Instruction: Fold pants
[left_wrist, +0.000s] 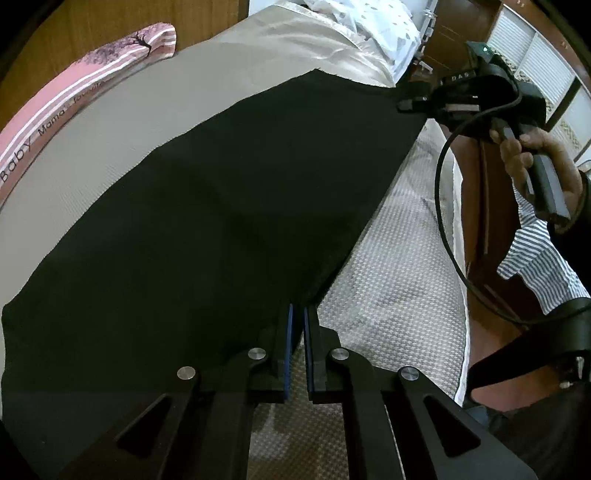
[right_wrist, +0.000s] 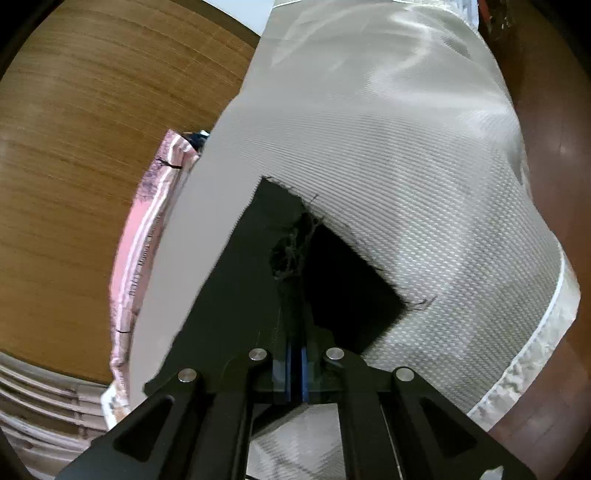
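Pink cushion lettering: "Baby Mama".

Black pants lie spread flat across a grey textured mattress, reaching its near edge. One frayed hem end is lifted.

Matt black cloth pants on a textured woven grey mattress cover, beside grained wood panel

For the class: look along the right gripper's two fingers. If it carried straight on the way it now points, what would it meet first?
The right gripper is already shut on the black pants, whose frayed corner bunches just ahead of the tips. Going on, it would likely press that cloth down into the grey mattress cover, though depth is hard to judge.
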